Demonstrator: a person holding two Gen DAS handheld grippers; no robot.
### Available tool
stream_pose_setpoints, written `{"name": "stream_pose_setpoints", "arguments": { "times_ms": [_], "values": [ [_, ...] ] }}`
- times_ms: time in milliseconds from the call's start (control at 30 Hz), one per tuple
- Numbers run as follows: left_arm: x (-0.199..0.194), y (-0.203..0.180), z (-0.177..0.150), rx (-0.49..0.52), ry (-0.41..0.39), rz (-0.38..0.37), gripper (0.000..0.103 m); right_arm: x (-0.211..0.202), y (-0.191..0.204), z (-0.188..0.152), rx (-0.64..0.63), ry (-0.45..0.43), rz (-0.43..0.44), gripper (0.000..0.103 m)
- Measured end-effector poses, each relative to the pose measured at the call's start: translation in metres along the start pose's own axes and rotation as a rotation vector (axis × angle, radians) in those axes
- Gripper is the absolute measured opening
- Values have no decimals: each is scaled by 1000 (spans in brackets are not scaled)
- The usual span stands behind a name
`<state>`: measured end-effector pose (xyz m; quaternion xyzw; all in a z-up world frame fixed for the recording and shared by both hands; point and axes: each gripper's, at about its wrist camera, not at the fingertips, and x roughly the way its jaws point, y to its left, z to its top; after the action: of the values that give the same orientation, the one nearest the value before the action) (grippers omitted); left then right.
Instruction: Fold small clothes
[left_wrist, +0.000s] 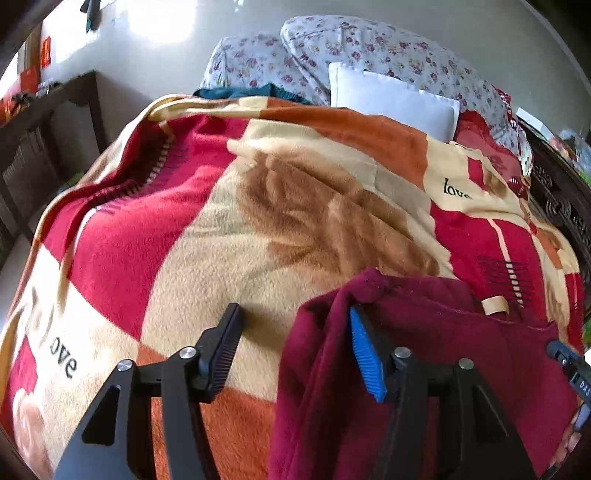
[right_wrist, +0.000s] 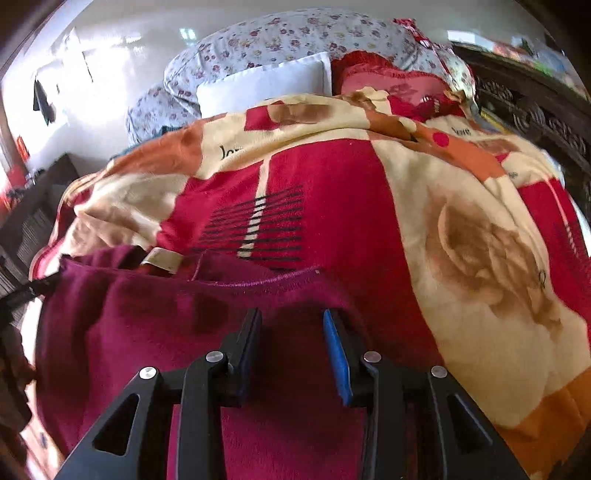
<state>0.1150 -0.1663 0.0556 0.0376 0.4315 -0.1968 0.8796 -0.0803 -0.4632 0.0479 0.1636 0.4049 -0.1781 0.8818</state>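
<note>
You are spreading the maroon fleece garment (right_wrist: 155, 325) flat on the blanket-covered bed (left_wrist: 207, 280); left gripper (left_wrist: 295, 347) at nine o'clock and right gripper (right_wrist: 291, 350) are both released, hovering for edges.

Deep maroon, plain and fuzzy: the small garment (left_wrist: 424, 354), with a cream label (left_wrist: 495, 305) at its far edge. Beneath, covering the bed, a fleece blanket (left_wrist: 229, 236) in blocks of crimson, cream and burnt orange, printed with large tan roses, black comb-like stripes and the black word "love". At the bed's far edge, a pale quilt (left_wrist: 369, 48) sprigged with small mauve and plum flowers, a plain white pillow (left_wrist: 391, 96), a strip of teal cloth (left_wrist: 255, 92). Left tongs (left_wrist: 295, 343) and right tongs (right_wrist: 291, 350) alike: black, one pad black, the other bright blue.
</note>
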Motion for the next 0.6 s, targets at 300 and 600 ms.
{"name": "stream_pose_setpoints", "arguments": {
  "times_ms": [300,600],
  "values": [
    [-22,-3,-8,29,-50,31,62,-43,21,-8,-37,-50,2,63],
    [-63,-4,-32,68,-83,15,64,-76,60,-44,-117,-44,86,68]
  ]
}}
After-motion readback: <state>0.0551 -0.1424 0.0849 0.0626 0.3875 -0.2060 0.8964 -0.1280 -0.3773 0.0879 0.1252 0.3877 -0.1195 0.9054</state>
